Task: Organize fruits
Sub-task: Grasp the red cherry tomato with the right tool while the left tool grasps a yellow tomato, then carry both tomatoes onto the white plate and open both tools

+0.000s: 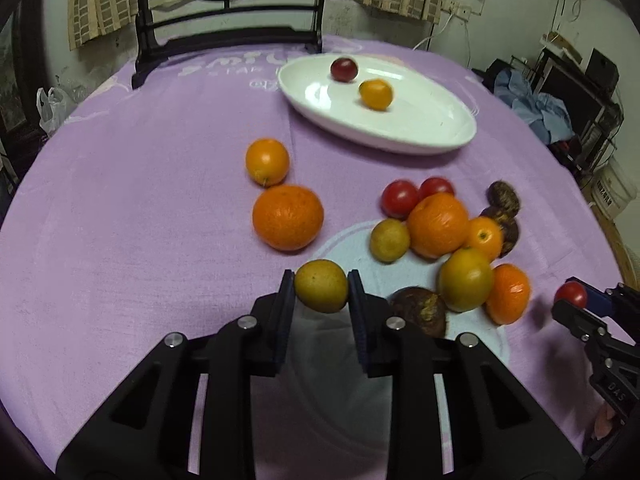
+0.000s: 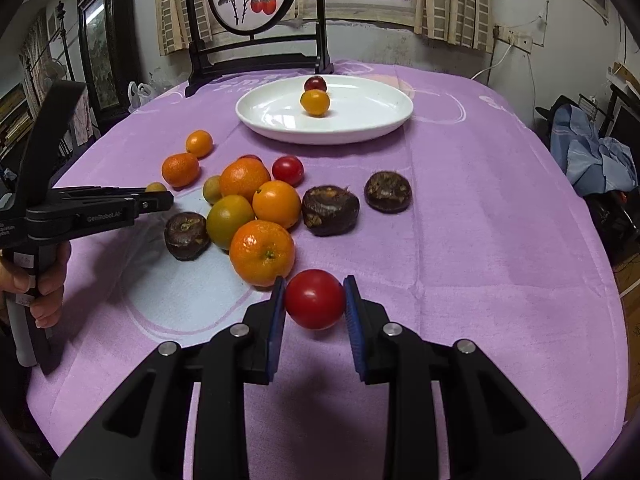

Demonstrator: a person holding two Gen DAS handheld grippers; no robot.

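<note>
My left gripper [image 1: 321, 286] is shut on a yellow-green kumquat [image 1: 321, 285] and holds it just above the purple cloth. My right gripper [image 2: 315, 300] is shut on a red cherry tomato [image 2: 315, 299], lifted a little over the cloth; it also shows in the left wrist view [image 1: 571, 295]. A white oval plate [image 1: 420, 128] at the far side holds a dark red tomato [image 1: 343, 69] and a small orange fruit [image 1: 376, 94]. A pile of oranges, tomatoes and dark brown fruits [image 2: 256, 208] lies on the cloth between the grippers.
A large orange [image 1: 287, 217] and a smaller one [image 1: 267, 161] lie apart to the left of the pile. Two dark brown fruits [image 2: 330, 210] [image 2: 387, 191] lie right of the pile. A black framed screen stand [image 2: 256, 56] stands behind the plate.
</note>
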